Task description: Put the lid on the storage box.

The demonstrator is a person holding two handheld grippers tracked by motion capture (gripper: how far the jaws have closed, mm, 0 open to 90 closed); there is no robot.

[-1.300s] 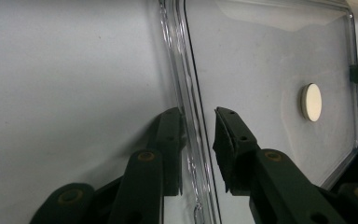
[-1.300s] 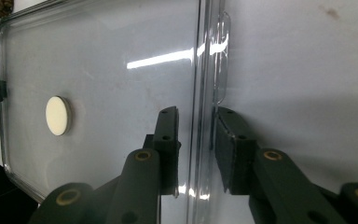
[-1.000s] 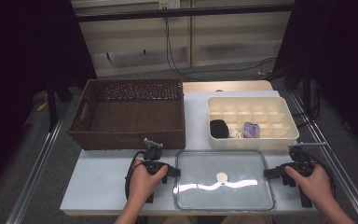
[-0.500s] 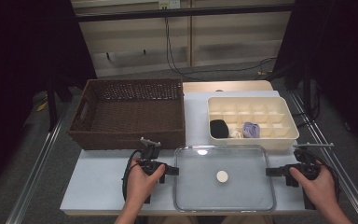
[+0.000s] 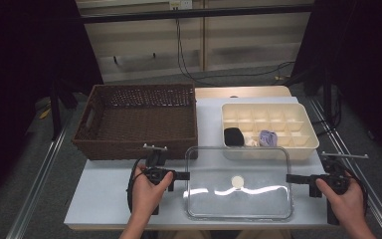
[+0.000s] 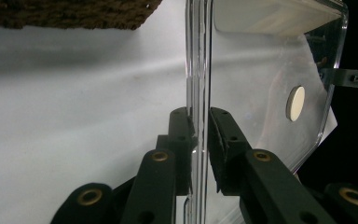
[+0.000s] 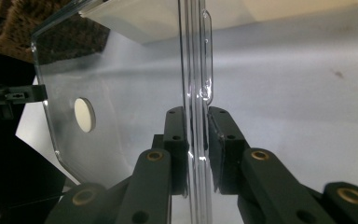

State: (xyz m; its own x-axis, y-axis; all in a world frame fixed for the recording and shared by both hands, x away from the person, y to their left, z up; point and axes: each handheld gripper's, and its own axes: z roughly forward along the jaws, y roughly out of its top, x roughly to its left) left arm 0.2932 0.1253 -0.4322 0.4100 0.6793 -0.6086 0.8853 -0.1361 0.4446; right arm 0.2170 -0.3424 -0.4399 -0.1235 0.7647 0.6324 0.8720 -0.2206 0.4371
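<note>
A clear plastic lid (image 5: 238,184), rectangular with rounded corners and a glossy, glare-streaked face, sits over the front of the white table (image 5: 104,194), held level between the two grippers. A small round cream disc (image 5: 237,181) sits at its middle. The left gripper (image 5: 181,175) has its black jaws nearly closed on the lid's left rim; in the left gripper view the ribbed pads (image 6: 218,135) pinch the thin moulded edge (image 6: 196,70) from both sides. Its jaws have just been closing, with that rim between them. The right gripper (image 5: 291,178) pinches the opposite rim the same way, jaws nearly closed; the right gripper view shows the pads (image 7: 216,135) tight against the rim (image 7: 193,70), beside a small raised tab (image 7: 207,56).

Behind the lid, just touching its far edge in the high view, stands a cream plastic tray (image 5: 268,130) divided into square cells, holding a black lump (image 5: 234,136), a pale scrap (image 5: 251,142) and a lilac crumpled piece (image 5: 267,138). To its left is a dark brown woven basket (image 5: 139,119), rectangular, with a handle slot in its end wall.
</note>
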